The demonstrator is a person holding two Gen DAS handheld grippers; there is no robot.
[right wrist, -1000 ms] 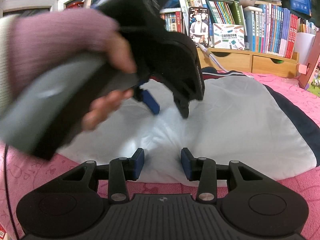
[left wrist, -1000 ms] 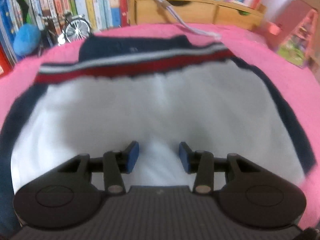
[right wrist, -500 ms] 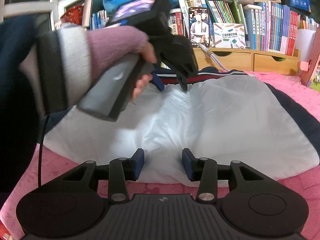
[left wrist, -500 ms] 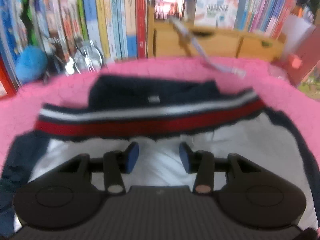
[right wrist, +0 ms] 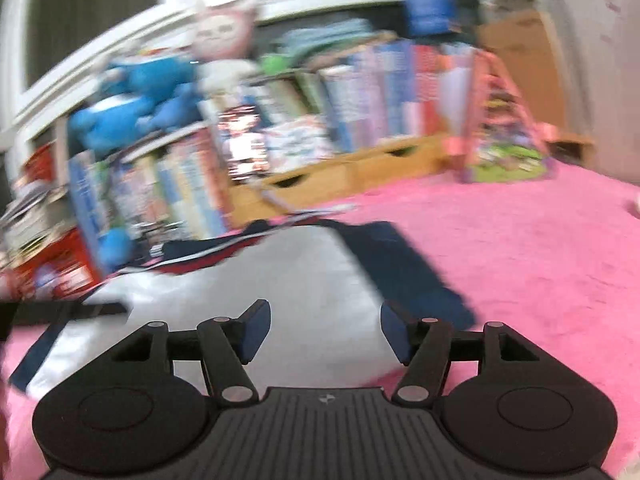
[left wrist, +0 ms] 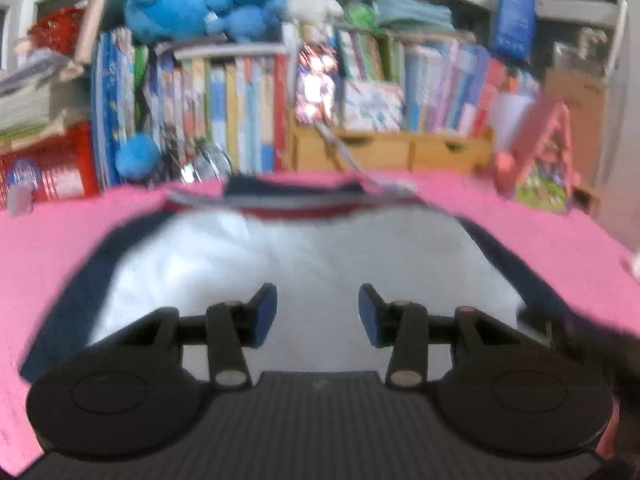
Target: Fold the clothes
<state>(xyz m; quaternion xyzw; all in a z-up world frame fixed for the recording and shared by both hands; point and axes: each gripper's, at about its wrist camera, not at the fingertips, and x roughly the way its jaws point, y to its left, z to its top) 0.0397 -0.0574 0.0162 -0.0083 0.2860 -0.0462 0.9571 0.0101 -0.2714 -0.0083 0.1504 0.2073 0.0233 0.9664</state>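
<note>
A white garment (left wrist: 304,256) with navy edges was seen spread flat on the pink blanket (left wrist: 60,232), in the middle of both views. The left claw (left wrist: 318,314) was held apart above it, empty. The right claw (right wrist: 324,334) was opening, nothing between its pads.

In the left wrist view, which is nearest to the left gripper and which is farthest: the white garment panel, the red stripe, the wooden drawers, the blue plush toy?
From the left gripper:
1. White garment panel, just ahead, below the fingertips.
2. Red stripe, at the garment's far edge.
3. Wooden drawers, behind the pink cover, centre-right.
4. Blue plush toy, on top of the books, upper left.
</note>
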